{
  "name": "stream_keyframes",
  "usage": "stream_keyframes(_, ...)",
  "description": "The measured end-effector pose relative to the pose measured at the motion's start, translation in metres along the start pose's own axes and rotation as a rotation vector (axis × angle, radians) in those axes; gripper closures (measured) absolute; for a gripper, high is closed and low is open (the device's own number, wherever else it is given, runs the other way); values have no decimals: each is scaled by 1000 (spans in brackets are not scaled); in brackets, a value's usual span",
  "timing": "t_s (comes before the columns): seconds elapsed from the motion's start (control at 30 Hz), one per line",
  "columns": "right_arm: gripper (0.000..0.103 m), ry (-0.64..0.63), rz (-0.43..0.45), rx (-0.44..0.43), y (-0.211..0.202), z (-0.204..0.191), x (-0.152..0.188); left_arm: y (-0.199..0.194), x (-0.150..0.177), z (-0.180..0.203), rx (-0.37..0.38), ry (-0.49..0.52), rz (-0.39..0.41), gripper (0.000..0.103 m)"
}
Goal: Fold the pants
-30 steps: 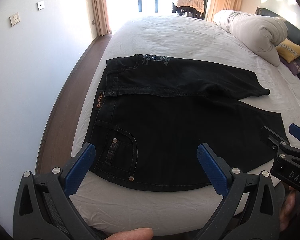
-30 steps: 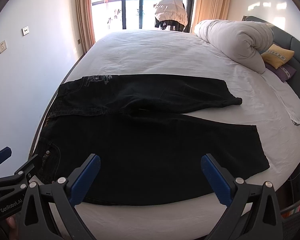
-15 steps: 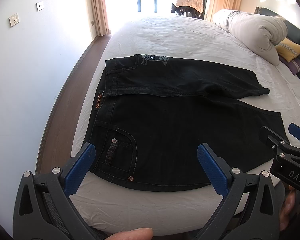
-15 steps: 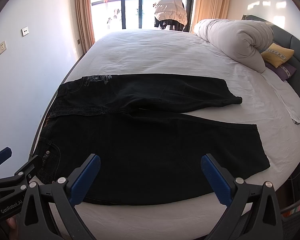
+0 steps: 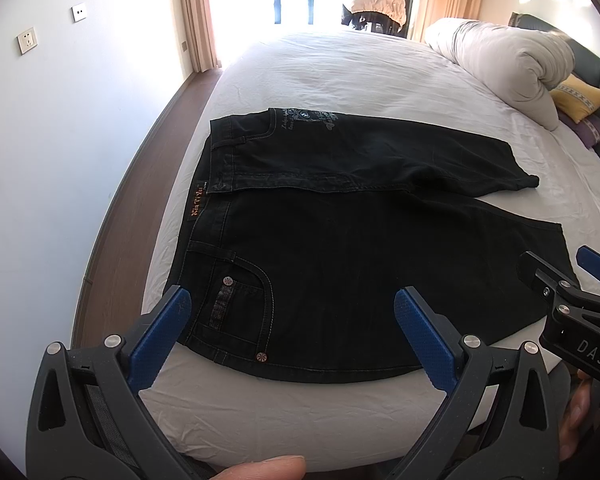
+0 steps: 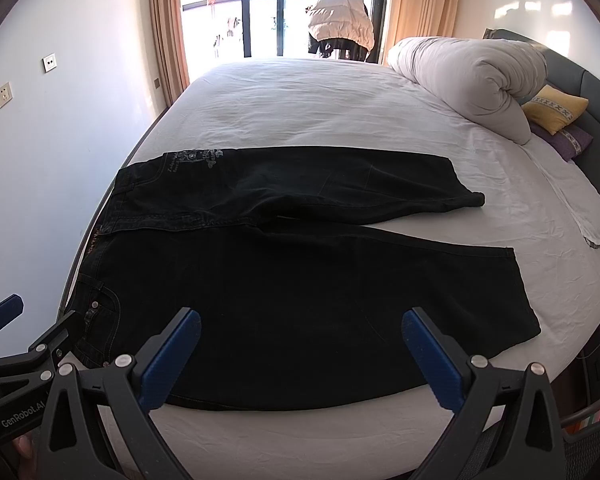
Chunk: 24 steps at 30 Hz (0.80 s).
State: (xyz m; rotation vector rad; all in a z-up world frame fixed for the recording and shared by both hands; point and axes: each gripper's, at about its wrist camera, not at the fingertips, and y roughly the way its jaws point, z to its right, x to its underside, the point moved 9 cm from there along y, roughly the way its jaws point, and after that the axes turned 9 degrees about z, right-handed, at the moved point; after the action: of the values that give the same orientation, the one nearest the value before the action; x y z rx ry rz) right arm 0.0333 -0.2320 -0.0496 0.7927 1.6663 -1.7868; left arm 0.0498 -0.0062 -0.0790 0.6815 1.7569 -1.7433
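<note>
Pants: your black jeans [image 5: 340, 264] lie flat on the bed [image 5: 340, 64], waistband toward the wall side, legs running toward the headboard side; the near leg sits close to the mattress edge in front of you.
Far leg: it lies a little apart from the near one at the hems, its cuff slightly bunched.
Waist patch: a brown label [image 5: 196, 202] at the waistband carries orange lettering that seems to read "Xin Ti Ya"; you cannot be sure of the letters.
Embroidery: pale stitched script and a flower motif [image 5: 308, 116] on the far hip; the words are too small to read.
Pocket: the near front pocket [image 5: 240, 304] shows copper rivets and contrast stitching.
Left gripper: your left gripper [image 5: 290, 332] hovers above the near hip, blue pads spread wide, nothing between them, not touching the cloth.
Right gripper: your right gripper [image 6: 300, 356] hangs over the near leg's thigh, jaws likewise wide apart and empty.
Tool writing: the left wrist view shows "DAS" on the right tool's side; the right wrist view shows "GenRobot.AI" on the left tool's side.
Hands: a fingertip [image 5: 264, 469] shows at the bottom edge under the left tool.
Bedding: a rolled white duvet [image 6: 472, 80] lies by the headboard, with a yellow cushion [image 6: 554, 109] just beside it.
Wall: a socket [image 5: 27, 40] and a switch plate [image 5: 79, 12] sit on the left wall.
Window: a pale puffer jacket [image 6: 342, 20] hangs in front of the glass.
</note>
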Motion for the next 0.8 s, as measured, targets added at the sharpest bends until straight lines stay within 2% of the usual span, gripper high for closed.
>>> stream_keyframes(0.67, 0, 10, -9, -7, 5, -6, 9, 1, 3, 2, -11, 13, -3, 0)
stream_keyframes(0.8, 0, 13, -11, -16, 8, -5, 11, 3, 1, 4, 1, 37, 25, 0)
